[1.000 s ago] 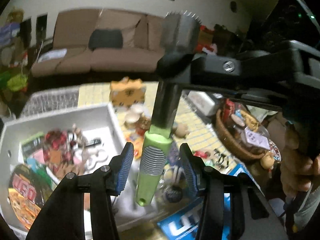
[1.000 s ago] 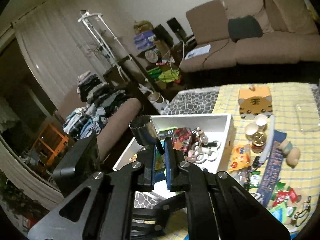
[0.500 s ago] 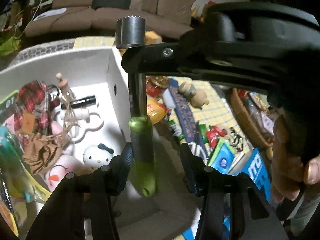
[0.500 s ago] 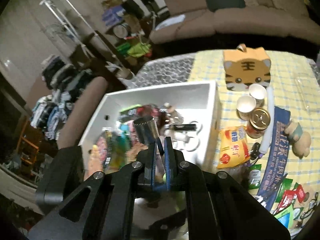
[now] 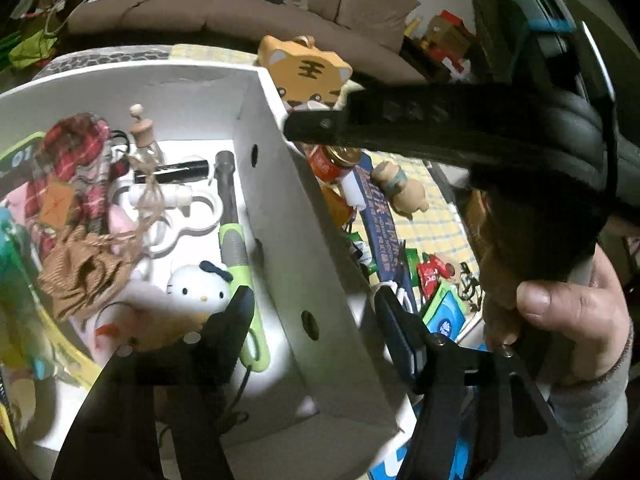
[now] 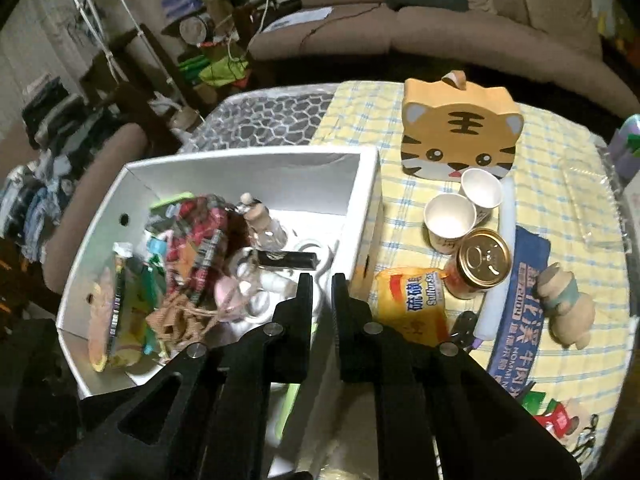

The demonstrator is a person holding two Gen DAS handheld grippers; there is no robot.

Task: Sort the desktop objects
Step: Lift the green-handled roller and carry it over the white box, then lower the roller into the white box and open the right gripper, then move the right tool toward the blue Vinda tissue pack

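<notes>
Green-handled metal corer tool (image 5: 234,236) lies inside the white cardboard box (image 5: 316,264), along the box's right inner wall, its dark metal tube pointing to the far side and its green loop end nearest the camera. Left of it in the box sit a red plaid cloth pouch (image 5: 76,160), a small corked glass bottle (image 5: 144,140), a black cylinder (image 5: 172,170), a white plastic ring holder (image 5: 180,216) and a white cat-face plush (image 5: 200,286). The left gripper (image 5: 316,316) hangs over the near right part of the box with its jaws opening; nothing is between them but the box wall, and the left finger's tip is just beside the corer's handle. Right of the box, on the yellow checked worktop (image 6: 560,184), stand an orange tiger-face box (image 6: 460,132), two white paper cups (image 6: 450,214), a gold-lidded can (image 6: 482,260) and a yellow snack packet (image 6: 412,300). The right gripper (image 6: 322,292) has its jaws almost together with an empty slit between them, above the box's right wall. A hand (image 5: 568,328) grips its handle.
</notes>
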